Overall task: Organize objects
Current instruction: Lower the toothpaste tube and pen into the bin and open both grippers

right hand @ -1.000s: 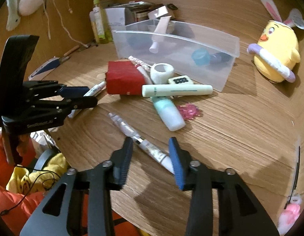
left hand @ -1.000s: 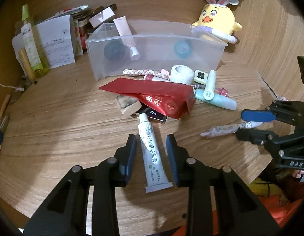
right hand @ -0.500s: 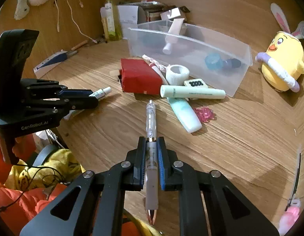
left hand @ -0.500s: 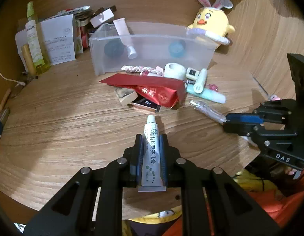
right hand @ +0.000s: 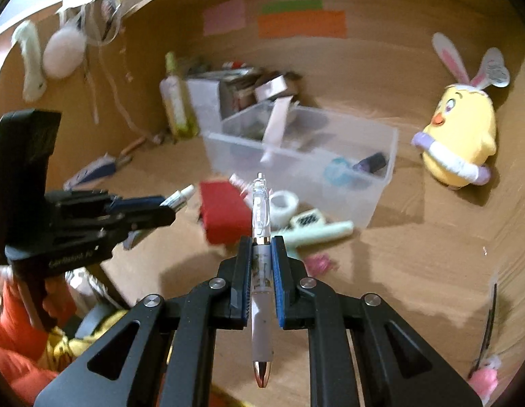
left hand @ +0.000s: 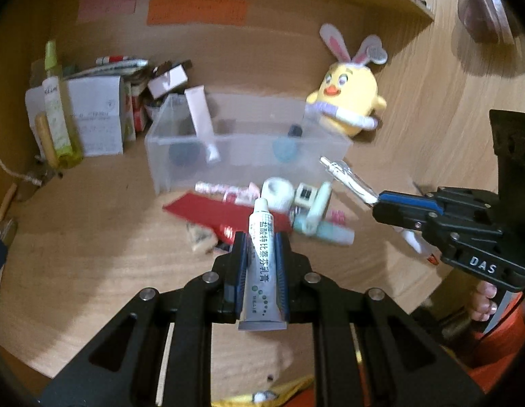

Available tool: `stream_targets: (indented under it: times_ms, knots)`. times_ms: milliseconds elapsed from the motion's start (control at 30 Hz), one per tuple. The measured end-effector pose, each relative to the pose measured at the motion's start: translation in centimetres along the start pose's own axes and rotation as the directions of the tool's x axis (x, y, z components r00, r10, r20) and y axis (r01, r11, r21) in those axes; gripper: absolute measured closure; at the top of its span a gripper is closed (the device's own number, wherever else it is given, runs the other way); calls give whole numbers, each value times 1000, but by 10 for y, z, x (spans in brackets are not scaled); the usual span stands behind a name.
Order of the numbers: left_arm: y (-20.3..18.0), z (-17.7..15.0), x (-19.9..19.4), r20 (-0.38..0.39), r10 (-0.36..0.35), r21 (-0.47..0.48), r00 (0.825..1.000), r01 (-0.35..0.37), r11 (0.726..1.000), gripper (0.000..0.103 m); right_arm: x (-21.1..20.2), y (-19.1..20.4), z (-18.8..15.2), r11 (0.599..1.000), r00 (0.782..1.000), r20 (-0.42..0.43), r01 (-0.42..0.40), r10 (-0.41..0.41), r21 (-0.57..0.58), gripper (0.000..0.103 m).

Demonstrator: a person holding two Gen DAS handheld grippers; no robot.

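My left gripper [left hand: 260, 239] is shut on a white ointment tube [left hand: 260, 251] with its cap pointing forward, held above the wooden table. My right gripper [right hand: 261, 242] is shut on a clear pen [right hand: 260, 224], its tip toward the camera. Each gripper shows in the other's view: the right gripper [left hand: 377, 201] with the pen [left hand: 347, 178] at right, the left gripper [right hand: 167, 208] with the tube [right hand: 181, 196] at left. A clear plastic bin [left hand: 242, 162] [right hand: 330, 183] stands behind, holding a white tube [left hand: 201, 115], a blue cap and dark items.
In front of the bin lie a red packet [left hand: 221, 213], a tape roll [left hand: 277, 191], mint green tubes [left hand: 316, 208] and small bits. A yellow chick plush [left hand: 345, 101] sits at the back right. A green spray bottle [left hand: 55, 115] and paper boxes [left hand: 99, 118] stand at the back left.
Both grippers closed on their objects a second ago, the left on the tube and the right on the pen, and have since lifted them off the table.
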State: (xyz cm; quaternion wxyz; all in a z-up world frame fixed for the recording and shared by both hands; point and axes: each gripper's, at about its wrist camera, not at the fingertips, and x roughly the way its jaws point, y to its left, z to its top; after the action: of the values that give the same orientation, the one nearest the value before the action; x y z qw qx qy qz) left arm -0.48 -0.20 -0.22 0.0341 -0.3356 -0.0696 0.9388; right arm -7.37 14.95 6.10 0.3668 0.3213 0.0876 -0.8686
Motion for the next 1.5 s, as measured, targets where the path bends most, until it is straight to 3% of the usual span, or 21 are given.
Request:
stream_targets:
  times_ms: [400,800,1167,1500]
  knots:
    - [-1,75,21,86,-2,29,996,-1,1000,87,28,-31,71,995,993,74,85,-89,55,93]
    - [26,131,83,37,32,-10,999,-32,999,87,78,-54,129,991,992,48,111,-114,74,93]
    - [46,135,145,-92,20,-47,996,-25,999,87,145,-70,122,992,990,-108,101,-92,82,93]
    - [45,130,164,-136,13,-24,991,-17,1000,87,174,-69,108,994,978,-190,101,-92,40,93]
